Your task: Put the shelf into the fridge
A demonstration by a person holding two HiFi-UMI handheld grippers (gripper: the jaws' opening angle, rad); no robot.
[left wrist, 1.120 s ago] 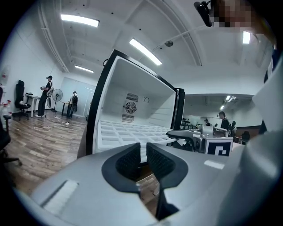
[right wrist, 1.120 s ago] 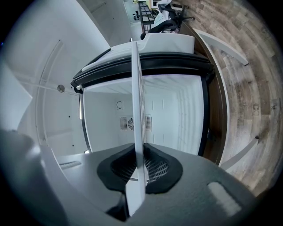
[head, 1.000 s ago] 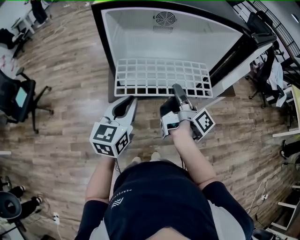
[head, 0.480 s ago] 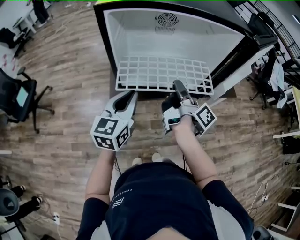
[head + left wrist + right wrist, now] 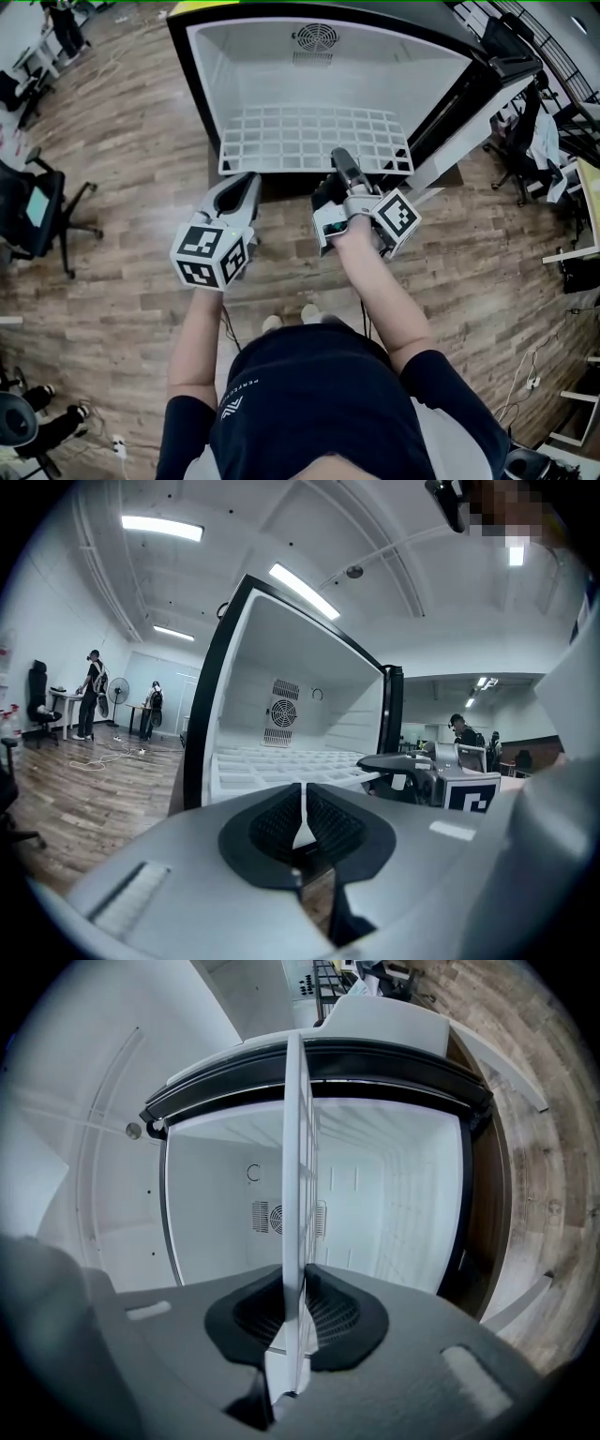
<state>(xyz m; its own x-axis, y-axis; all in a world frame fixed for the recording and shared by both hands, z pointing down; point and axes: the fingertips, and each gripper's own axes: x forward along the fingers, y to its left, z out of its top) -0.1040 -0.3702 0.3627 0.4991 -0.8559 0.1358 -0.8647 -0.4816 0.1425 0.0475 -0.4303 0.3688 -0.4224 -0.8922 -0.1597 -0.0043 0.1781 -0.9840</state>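
Shelf [image 5: 314, 139] deeper inside fridge [image 5: 255, 75]

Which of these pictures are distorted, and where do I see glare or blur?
Head view: the wide lens bows the fridge walls, but all is sharp. Left gripper view: ceiling lamps glare; corners go dark. Right gripper view: the shelf, edge-on in the right gripper, blurs near the lens.

Wood-plank floor [image 5: 112, 309], black office chair [image 5: 36, 211] at left, ceiling strip lights [image 5: 161, 525].
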